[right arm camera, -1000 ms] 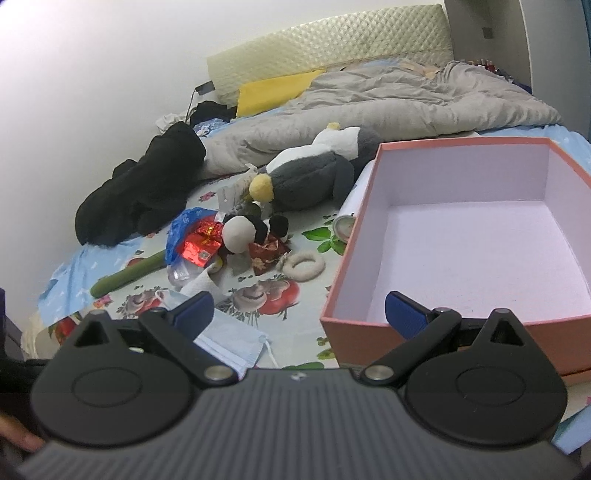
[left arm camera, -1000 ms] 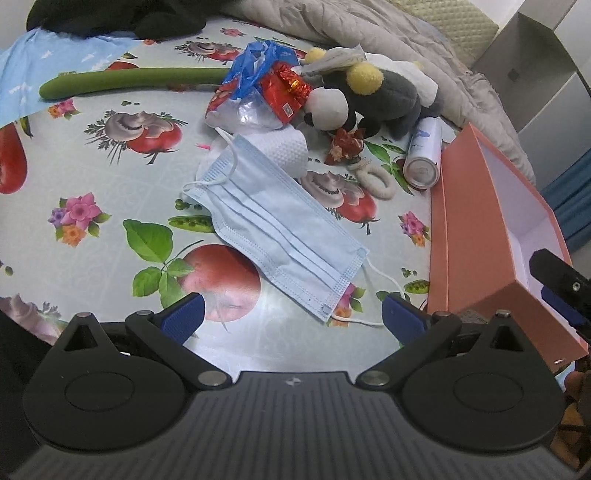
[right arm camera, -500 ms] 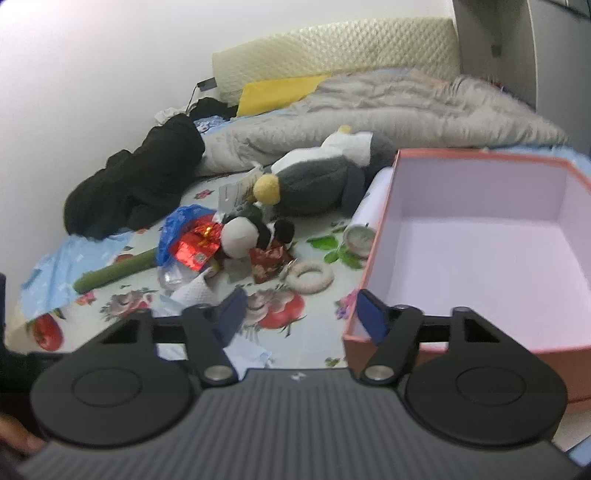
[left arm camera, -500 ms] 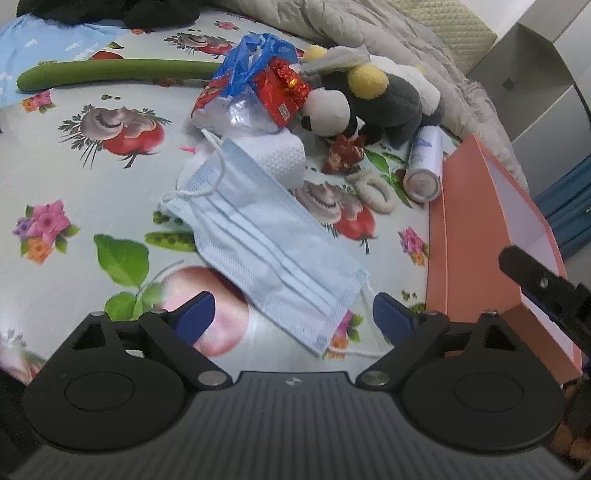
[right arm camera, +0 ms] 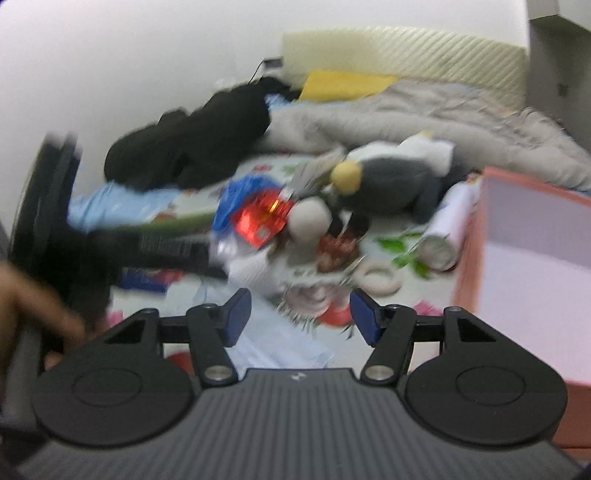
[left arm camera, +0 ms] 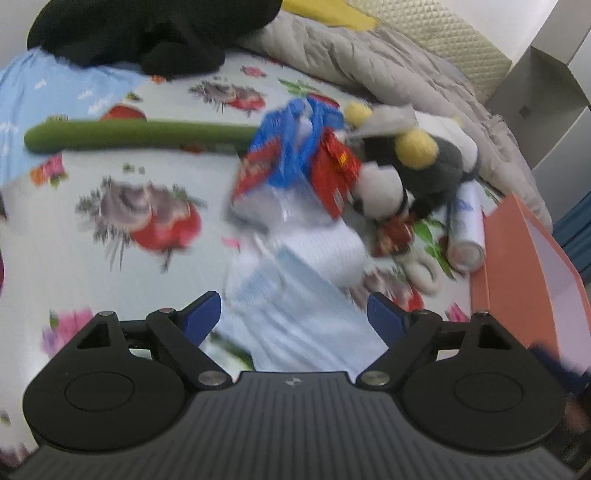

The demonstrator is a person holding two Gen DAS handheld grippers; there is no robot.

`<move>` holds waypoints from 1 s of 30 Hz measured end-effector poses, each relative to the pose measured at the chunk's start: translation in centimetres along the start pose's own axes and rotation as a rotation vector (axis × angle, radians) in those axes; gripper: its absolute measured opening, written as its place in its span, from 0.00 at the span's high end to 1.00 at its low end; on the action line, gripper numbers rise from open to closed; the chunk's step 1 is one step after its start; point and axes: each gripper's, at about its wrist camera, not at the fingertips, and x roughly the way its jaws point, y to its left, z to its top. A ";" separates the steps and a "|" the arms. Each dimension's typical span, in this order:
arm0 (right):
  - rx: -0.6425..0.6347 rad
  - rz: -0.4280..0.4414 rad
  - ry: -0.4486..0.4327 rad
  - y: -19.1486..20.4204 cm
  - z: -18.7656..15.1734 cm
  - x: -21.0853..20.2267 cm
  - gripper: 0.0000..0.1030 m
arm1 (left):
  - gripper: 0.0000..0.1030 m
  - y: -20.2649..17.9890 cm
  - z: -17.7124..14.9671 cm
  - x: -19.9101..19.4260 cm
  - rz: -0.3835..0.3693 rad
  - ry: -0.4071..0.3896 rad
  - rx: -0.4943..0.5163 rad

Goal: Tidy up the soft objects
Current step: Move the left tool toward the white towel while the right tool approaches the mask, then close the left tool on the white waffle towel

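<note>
A pale blue face mask (left arm camera: 306,332) lies flat on the flowered sheet, right under my left gripper (left arm camera: 293,308), which hovers open with its blue pads apart and off the mask. Behind the mask sit a white roll (left arm camera: 325,251), a small white-headed plush (left arm camera: 376,192) and a grey plush with a yellow beak (left arm camera: 436,166). My right gripper (right arm camera: 300,308) is open at about half width with nothing between its pads. It points at the same pile: the grey plush (right arm camera: 388,181) and the white-headed plush (right arm camera: 308,218). Both views are blurred.
An orange box (left arm camera: 517,266), open and pale inside (right arm camera: 469,251), stands at the right. A spray can (left arm camera: 467,229) and a white ring (left arm camera: 421,273) lie beside it. A blue bag (left arm camera: 291,147), red packet (left arm camera: 332,170), green plush stick (left arm camera: 129,134), black garment (left arm camera: 147,33) and grey duvet (left arm camera: 369,62) lie behind.
Both grippers have moved forward toward the pile. The right jaws have narrowed a good deal, the left ones slightly. The mask now lies under the left fingers, and the left gripper shows in the right view.
</note>
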 end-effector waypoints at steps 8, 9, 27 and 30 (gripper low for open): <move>-0.067 0.138 0.038 1.7 -1.3 4.4 0.28 | 0.08 -1.3 2.8 3.7 -0.010 0.035 0.057; -0.093 0.142 0.039 2.1 -1.3 4.9 0.28 | 0.07 -1.5 2.9 4.3 -0.012 0.045 0.054; -0.245 0.204 0.223 2.9 -3.4 8.8 0.41 | 0.14 -1.6 3.6 9.2 -0.012 0.155 0.150; -0.256 0.211 0.229 3.0 -3.5 8.4 0.62 | 0.26 -1.9 3.4 9.3 -0.003 0.151 0.181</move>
